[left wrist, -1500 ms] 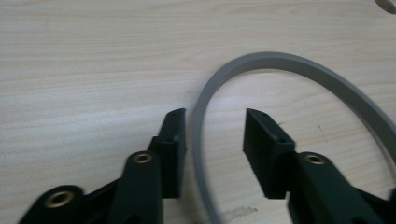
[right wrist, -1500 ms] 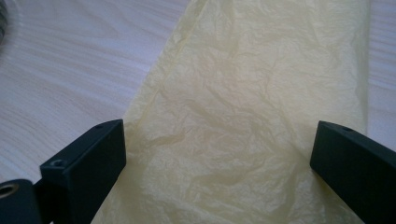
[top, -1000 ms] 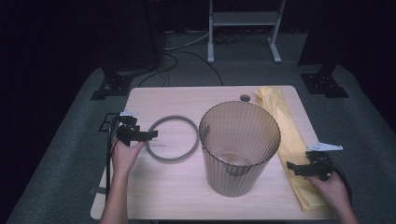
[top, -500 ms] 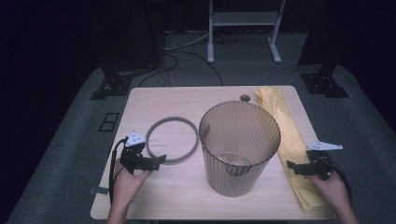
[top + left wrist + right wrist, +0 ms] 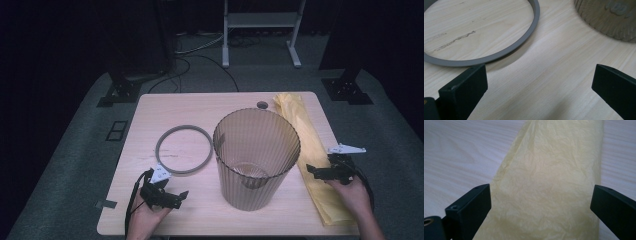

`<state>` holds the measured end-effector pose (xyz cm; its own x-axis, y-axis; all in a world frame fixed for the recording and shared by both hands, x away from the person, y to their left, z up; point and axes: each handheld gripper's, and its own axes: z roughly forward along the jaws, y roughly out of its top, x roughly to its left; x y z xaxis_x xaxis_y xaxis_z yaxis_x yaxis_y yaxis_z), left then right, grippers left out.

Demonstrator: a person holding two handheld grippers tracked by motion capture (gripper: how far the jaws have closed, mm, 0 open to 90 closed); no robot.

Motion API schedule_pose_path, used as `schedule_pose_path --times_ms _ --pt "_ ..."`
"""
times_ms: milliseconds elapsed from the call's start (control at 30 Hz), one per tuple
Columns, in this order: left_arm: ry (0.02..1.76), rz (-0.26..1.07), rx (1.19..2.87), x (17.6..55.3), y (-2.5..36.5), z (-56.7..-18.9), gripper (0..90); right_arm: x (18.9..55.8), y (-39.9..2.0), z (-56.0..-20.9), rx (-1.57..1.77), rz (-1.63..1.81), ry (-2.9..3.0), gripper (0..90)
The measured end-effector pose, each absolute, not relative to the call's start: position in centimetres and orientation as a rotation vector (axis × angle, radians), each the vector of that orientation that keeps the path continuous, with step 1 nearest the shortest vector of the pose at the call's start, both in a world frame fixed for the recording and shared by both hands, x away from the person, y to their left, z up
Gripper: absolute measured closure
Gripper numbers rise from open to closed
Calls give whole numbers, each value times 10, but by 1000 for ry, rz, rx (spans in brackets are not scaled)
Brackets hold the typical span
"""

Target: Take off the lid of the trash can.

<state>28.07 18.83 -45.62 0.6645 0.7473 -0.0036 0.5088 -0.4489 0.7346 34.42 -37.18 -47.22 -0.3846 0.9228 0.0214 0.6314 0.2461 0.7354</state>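
Observation:
A ribbed translucent brown bin (image 5: pixel 256 156) stands upright in the middle of the wooden table (image 5: pixel 200 107). Left of it lies a flat grey ring (image 5: pixel 184 149), which also curves across the top of the left gripper view (image 5: pixel 524 40). My left gripper (image 5: pixel 175 198) hovers open near the table's front left, below the ring, with bare wood between its jaws (image 5: pixel 539 82). A folded yellow bag (image 5: pixel 312 150) lies along the right edge. My right gripper (image 5: pixel 314 171) is open just over the yellow bag (image 5: pixel 549 182), nothing held.
A small round hole (image 5: pixel 262 105) sits in the table behind the bin. Past the far edge, dark stand bases (image 5: pixel 120 92) and cables (image 5: pixel 200 55) lie on the grey floor. The bin's base (image 5: pixel 609 17) is close at the upper right of the left gripper view.
My left gripper has drawn back from beside the ring's left rim toward the table's front edge and now sits lower, below the ring. The right gripper has stayed over the yellow bag.

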Motion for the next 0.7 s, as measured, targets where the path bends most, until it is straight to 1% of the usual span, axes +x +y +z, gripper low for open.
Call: schedule_pose_path --times_ms 433,700 --pt "942 392 2249 288 180 -476 0 381 -359 -480 1433 884 2109 21" --pt "933 382 2248 289 180 -480 0 387 -358 -486 1448 885 2105 19"
